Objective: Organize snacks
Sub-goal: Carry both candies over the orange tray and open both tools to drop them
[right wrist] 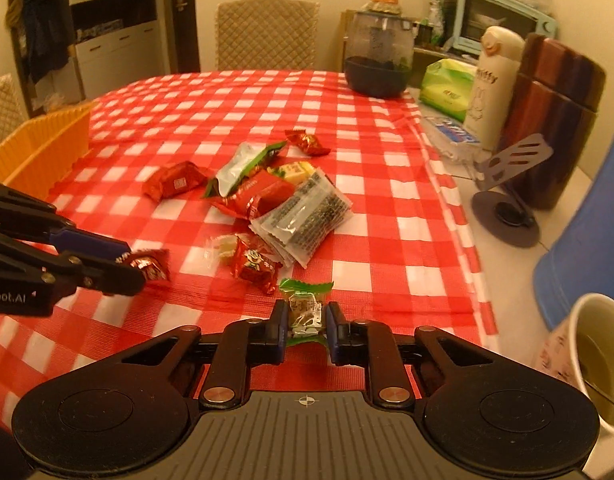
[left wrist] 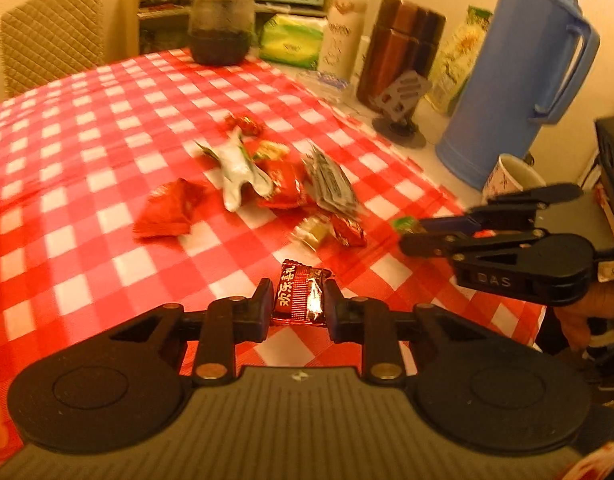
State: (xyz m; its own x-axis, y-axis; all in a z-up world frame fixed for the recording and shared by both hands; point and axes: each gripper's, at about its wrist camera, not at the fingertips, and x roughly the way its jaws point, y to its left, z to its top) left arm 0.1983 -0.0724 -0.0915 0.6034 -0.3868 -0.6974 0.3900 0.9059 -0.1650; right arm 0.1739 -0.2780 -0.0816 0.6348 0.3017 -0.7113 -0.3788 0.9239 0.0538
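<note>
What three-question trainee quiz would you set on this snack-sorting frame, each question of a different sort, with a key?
1. True or false: both claws are empty.
2. Multiple choice: the candy in the right claw has a wrapper with ends that are A) green, B) blue, C) black.
3. Short answer: where does the yellow basket sit relative to the snack pile in the right wrist view?

Key
1. False: the left claw grips a red candy, and the right claw grips a green-ended candy.
2. A.
3. To the pile's left, at the edge of the checkered tablecloth.
</note>
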